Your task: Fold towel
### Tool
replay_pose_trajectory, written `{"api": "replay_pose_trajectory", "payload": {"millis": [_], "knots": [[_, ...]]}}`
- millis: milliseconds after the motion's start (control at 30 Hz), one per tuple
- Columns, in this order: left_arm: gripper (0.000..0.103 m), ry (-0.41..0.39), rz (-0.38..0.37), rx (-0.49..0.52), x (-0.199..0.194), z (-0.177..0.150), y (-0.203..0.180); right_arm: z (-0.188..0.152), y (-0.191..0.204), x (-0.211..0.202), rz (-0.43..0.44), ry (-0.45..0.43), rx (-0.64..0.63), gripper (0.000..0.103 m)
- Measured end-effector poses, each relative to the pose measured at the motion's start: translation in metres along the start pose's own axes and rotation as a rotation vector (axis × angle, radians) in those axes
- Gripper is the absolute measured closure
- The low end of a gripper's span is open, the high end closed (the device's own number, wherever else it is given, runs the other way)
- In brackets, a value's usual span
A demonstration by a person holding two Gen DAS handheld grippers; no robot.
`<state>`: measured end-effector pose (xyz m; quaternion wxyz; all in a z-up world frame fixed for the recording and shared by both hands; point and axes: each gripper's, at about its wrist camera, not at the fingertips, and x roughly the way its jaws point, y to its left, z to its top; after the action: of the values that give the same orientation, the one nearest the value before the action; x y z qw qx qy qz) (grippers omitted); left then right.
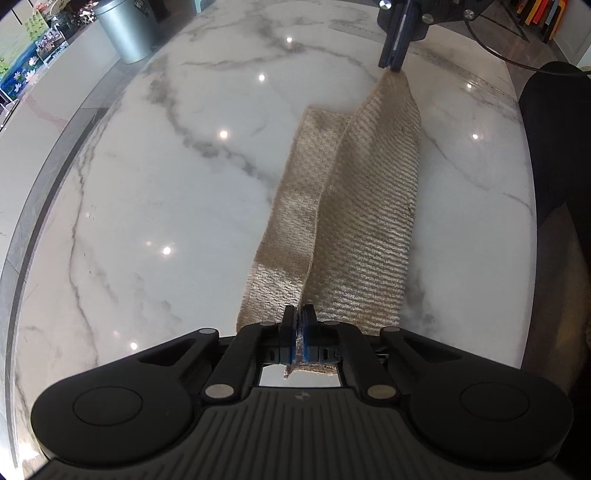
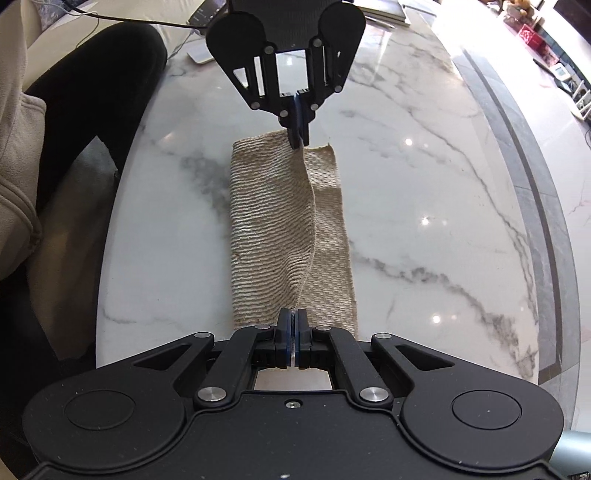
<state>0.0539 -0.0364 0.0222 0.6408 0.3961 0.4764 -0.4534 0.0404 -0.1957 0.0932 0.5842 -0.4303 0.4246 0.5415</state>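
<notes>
A beige ribbed towel (image 1: 354,206) lies on the white marble table (image 1: 166,177), one long edge lifted and stretched between my two grippers. My left gripper (image 1: 300,314) is shut on the near corner of that edge. My right gripper (image 1: 392,64) is shut on the far corner, seen at the top of the left wrist view. In the right wrist view my right gripper (image 2: 292,317) pinches the towel (image 2: 269,236) edge close up, and my left gripper (image 2: 298,142) pinches the opposite corner. The lifted layer arches over the layer flat on the table.
A grey metal bin (image 1: 127,27) stands beyond the table's far left. The person's dark-clothed legs (image 2: 96,85) sit by the table's edge. A grey floor border (image 2: 528,177) runs along the other side. Flat items (image 2: 388,11) lie at the table's far end.
</notes>
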Motion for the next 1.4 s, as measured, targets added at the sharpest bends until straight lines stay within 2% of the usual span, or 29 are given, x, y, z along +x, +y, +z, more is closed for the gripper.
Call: {"api": "replay_pose_trajectory", "payload": {"millis": [333, 467, 567, 767, 1133, 1333, 1400], "knots": [[0.101, 0.0, 0.017, -0.019, 0.009, 0.01, 0.017, -0.012, -0.03, 0.047, -0.005, 0.084, 0.07, 0.103], [0.101, -0.003, 0.018, -0.015, 0.004, 0.016, 0.024, -0.02, -0.035, 0.056, 0.009, 0.081, 0.094, 0.103], [0.101, 0.032, 0.018, -0.004, 0.014, 0.018, 0.027, -0.021, -0.037, 0.061, 0.011, 0.081, 0.101, 0.103], [0.101, 0.014, 0.041, -0.037, 0.021, 0.018, 0.035, -0.02, -0.04, 0.077, 0.006, 0.103, 0.098, 0.103], [0.1, 0.033, 0.072, -0.076, 0.037, 0.017, 0.043, -0.021, -0.048, 0.09, -0.012, 0.117, 0.126, 0.103], [0.097, 0.029, 0.101, -0.093, 0.045, 0.014, 0.044, -0.024, -0.049, 0.097, -0.026, 0.121, 0.146, 0.102], [0.09, 0.024, 0.126, -0.1, 0.047, 0.012, 0.044, -0.025, -0.048, 0.097, -0.034, 0.118, 0.147, 0.101]]}}
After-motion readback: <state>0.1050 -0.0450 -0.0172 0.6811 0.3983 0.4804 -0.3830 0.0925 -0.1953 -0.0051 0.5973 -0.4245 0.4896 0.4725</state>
